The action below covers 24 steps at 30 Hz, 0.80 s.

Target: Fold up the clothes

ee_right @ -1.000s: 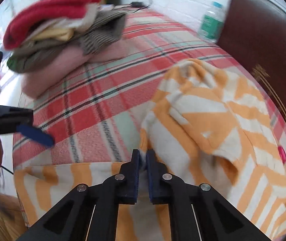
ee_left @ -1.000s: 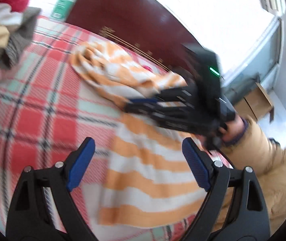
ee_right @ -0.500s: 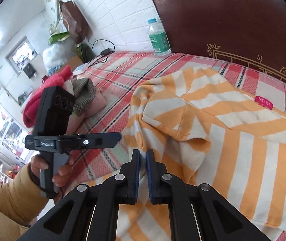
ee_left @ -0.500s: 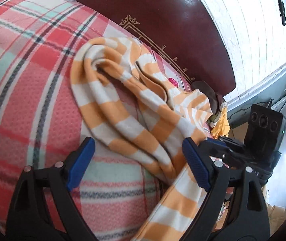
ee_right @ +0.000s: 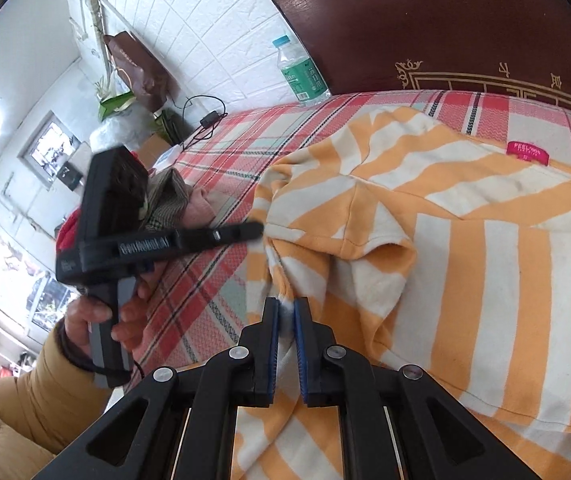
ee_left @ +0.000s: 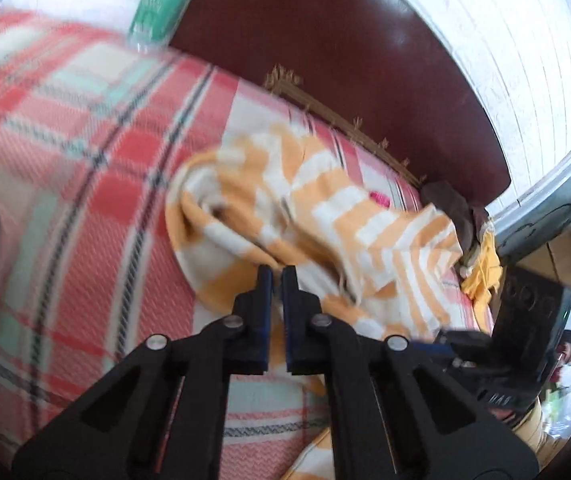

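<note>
While bunched on plaid blanket (ee_right: 221, 280), orange/white striped shirt (ee_right: 465, 240) pinched by both hand-held grippers: right (ee_right: 285, 312), left (ee_left: 277, 276).

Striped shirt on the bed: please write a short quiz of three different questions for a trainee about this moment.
1. True or false: the right gripper has its fingers shut on the striped shirt.
2. What stands by the headboard? A) a lamp B) a water bottle C) a book
3. Fill in: the left gripper has its fingers nearly ____, at the shirt's edge.

Key
1. True; white cloth shows between the blue pads.
2. B.
3. Closed; whether cloth is caught there, blur hides.
</note>
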Motion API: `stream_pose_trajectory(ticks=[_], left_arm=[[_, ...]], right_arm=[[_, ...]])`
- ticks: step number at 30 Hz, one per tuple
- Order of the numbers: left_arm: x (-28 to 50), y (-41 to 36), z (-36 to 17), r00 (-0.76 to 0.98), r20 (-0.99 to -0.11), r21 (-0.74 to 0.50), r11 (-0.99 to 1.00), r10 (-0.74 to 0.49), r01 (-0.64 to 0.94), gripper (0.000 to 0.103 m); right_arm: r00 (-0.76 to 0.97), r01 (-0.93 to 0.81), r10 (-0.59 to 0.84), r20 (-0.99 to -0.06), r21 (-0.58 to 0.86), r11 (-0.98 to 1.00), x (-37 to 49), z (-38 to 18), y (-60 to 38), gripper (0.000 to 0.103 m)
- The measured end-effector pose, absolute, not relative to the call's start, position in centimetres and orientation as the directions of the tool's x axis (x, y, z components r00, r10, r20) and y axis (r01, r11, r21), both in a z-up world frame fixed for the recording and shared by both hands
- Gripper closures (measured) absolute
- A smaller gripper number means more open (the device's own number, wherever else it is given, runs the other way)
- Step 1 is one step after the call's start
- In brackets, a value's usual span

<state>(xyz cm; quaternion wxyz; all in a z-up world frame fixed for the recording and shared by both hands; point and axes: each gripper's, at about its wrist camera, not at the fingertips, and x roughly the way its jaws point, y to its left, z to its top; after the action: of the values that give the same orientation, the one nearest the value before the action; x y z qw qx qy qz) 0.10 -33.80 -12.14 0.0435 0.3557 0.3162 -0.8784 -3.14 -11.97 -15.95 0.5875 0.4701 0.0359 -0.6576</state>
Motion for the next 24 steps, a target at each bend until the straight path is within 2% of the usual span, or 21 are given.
stream_pose_trajectory(ticks=[3,8,9,10,11,12,15,20,22,23,24], left_arm=[[0.4,-35.4,-8.8,-0.793,-0.596,-0.540,-0.795,0.129,0.277,0.098],[1.0,-35.4,-8.1,-0.765,-0.625,-0.530,-0.805,0.159,0.266,0.096],[1.3,-34.8,-8.7,-0.744,-0.647,-0.517,-0.814,0.168,0.266,0.087],[1.5,-34.0,-9.5,-0.716,-0.677,-0.496,-0.825,0.173,0.269,0.074],[1.7,-33.1,-10.4,-0.687,-0.705,-0.475,-0.837,0.177,0.272,0.037],[1.9,-32.3,-11.1,-0.669,-0.721,-0.463,-0.845,0.182,0.269,0.016],[2.0,-29.8,-12.5,-0.652,-0.734,-0.445,-0.861,0.192,0.247,0.015],[0.6,-27.3,-13.7,-0.622,-0.775,-0.319,-0.919,0.111,0.232,0.016],[-0.2,-27.0,-14.4,-0.601,-0.792,-0.297,-0.929,0.109,0.223,0.032],[-0.5,-27.0,-14.6,-0.596,-0.795,-0.291,-0.932,0.110,0.216,0.046],[-0.9,-26.9,-14.9,-0.592,-0.799,-0.284,-0.936,0.111,0.208,0.051]], right_arm=[[0.135,0.819,-0.723,-0.677,0.488,-0.303,-2.4,-16.4,-12.2,0.094],[0.111,0.851,-0.702,-0.704,0.432,-0.298,-1.3,-16.7,-12.7,0.094],[0.111,0.845,-0.713,-0.693,0.443,-0.299,-1.6,-16.5,-12.5,0.094],[0.109,0.839,-0.722,-0.684,0.452,-0.302,-1.8,-16.3,-12.2,0.094],[0.103,0.835,-0.726,-0.680,0.456,-0.309,-2.1,-16.3,-12.0,0.094],[0.100,0.829,-0.730,-0.677,0.462,-0.314,-2.3,-16.3,-11.9,0.094],[0.118,0.810,-0.738,-0.664,0.494,-0.316,-2.9,-16.6,-11.6,0.094],[0.137,0.795,-0.745,-0.653,0.521,-0.311,-2.9,-16.9,-11.6,0.094],[0.138,0.791,-0.747,-0.651,0.526,-0.312,-3.1,-17.0,-11.6,0.094],[0.138,0.789,-0.748,-0.650,0.528,-0.313,-3.2,-17.0,-11.7,0.094],[0.139,0.787,-0.748,-0.648,0.531,-0.314,-3.3,-17.0,-11.7,0.094]])
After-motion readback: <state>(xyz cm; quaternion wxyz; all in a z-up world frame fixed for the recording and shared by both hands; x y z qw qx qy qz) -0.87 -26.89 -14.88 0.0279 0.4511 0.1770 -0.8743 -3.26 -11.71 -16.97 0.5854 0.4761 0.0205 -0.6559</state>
